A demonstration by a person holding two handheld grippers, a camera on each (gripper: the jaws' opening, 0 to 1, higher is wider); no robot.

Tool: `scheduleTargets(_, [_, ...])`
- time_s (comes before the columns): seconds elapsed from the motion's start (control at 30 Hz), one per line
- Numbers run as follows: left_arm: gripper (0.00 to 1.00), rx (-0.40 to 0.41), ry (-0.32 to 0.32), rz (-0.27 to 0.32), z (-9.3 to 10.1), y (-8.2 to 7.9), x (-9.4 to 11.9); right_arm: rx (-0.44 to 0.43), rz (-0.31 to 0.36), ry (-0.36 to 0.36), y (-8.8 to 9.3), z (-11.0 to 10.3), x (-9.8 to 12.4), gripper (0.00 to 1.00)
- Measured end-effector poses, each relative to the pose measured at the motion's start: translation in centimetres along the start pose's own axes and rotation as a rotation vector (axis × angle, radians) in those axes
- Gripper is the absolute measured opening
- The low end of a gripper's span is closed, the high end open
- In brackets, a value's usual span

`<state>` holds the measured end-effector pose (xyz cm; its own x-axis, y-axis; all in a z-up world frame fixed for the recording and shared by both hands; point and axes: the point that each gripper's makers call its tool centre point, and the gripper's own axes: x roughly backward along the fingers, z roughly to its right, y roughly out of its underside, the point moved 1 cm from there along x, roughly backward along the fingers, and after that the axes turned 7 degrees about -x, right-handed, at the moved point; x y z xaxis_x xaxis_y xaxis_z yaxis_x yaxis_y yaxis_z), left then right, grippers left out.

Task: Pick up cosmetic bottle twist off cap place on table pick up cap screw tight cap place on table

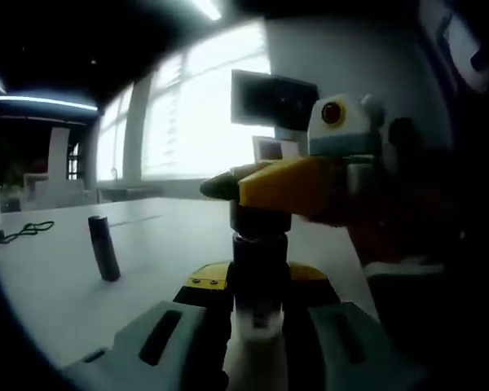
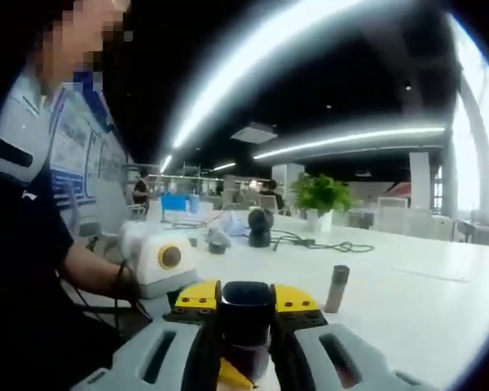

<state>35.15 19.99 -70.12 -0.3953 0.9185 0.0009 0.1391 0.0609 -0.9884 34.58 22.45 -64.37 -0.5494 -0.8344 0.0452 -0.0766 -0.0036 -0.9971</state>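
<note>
In the left gripper view my left gripper (image 1: pixel 259 281) is shut on the cosmetic bottle (image 1: pixel 258 265), which stands upright between its jaws, frosted at the base and dark higher up. My right gripper (image 1: pixel 257 191) comes in from the right, and its yellow jaws close across the bottle's top. In the right gripper view my right gripper (image 2: pixel 246 308) is shut on the black cap (image 2: pixel 246 303), seen end-on between the yellow-tipped jaws. The bottle's body below the cap is hidden there. The white table (image 1: pixel 57 277) lies just below the bottle.
A second slim dark tube (image 1: pixel 104 248) (image 2: pixel 337 288) stands on the table. A black cable (image 1: pixel 24 232) (image 2: pixel 326 244), a round black object (image 2: pixel 259 228) and a potted plant (image 2: pixel 322 195) sit farther off. The person's arm (image 2: pixel 81 269) is at the left.
</note>
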Motion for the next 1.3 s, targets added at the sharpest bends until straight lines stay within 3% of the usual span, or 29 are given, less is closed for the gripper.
scheduleTargets(0.87, [0.13,0.004,0.004,0.000,0.02,-0.02,0.03,-0.026,-0.002,-0.247,0.02,-0.36,-0.26,0.16])
scheduleTargets(1.3, [0.13,0.006,0.013,0.002,0.25,-0.04,0.05,-0.022,-0.016,-0.538,0.04,-0.82,0.15,0.16])
